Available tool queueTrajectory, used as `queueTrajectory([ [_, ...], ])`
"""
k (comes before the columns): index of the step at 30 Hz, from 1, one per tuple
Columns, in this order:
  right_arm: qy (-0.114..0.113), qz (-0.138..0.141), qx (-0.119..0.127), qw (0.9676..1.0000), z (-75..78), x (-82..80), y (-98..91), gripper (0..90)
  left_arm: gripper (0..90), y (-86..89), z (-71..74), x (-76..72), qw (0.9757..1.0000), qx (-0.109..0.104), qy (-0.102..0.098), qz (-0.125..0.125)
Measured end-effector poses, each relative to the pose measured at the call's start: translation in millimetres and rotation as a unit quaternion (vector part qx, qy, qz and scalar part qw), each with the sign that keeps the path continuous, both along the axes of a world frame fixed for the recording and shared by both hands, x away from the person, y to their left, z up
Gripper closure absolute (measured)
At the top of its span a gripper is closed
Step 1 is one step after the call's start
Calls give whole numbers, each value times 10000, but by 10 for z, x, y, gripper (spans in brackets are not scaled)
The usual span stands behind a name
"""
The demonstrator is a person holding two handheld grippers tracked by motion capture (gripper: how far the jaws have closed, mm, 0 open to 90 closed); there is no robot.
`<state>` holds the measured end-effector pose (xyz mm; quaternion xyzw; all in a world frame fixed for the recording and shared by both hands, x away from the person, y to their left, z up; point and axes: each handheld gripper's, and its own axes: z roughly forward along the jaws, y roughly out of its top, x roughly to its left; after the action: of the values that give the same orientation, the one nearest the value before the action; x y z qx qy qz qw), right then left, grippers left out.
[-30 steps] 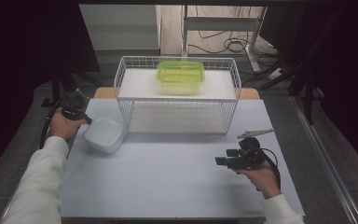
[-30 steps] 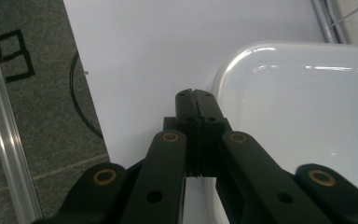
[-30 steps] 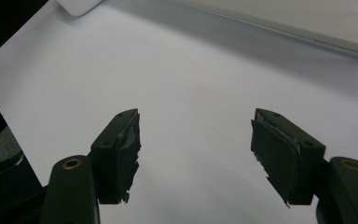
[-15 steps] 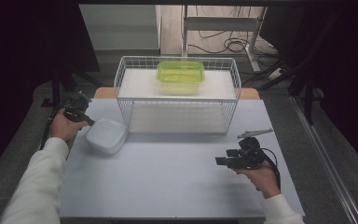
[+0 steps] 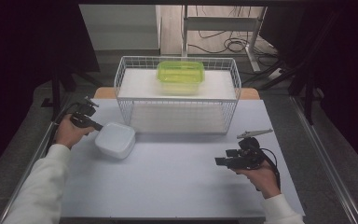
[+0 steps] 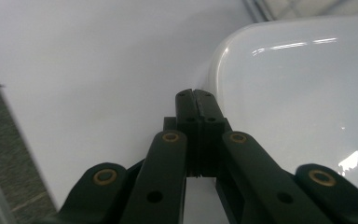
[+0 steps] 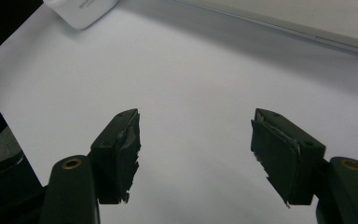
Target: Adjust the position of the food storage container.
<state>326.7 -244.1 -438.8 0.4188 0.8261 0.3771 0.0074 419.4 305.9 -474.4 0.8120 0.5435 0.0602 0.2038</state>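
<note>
White plastic container (image 5: 115, 139), rounded-square, glossy, lying upside down and flat on the table. Sits just beside the closed fingertips (image 6: 195, 100) of the left gripper (image 5: 89, 124), at its near left edge; contact unclear.

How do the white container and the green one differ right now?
The white container is opaque and lies on the table beside the left hand-held gripper; the green container is translucent and sits on top of the wire basket at the back. The white one looks upside down, the green one upright with its lid on. Both are rounded rectangular boxes.
</note>
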Motion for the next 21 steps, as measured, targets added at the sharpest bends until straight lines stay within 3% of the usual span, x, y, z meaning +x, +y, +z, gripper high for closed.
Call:
queueTrajectory([
  [14, -39, 53, 21, 10000, 34, -26, 44, 329, 900, -453, 20, -269, 9984, -319, -15, -460],
  [21, -47, 72, 23, 10000, 38, -39, 62, 329, 900, -671, 35, -448, 9974, -335, -23, -635],
])
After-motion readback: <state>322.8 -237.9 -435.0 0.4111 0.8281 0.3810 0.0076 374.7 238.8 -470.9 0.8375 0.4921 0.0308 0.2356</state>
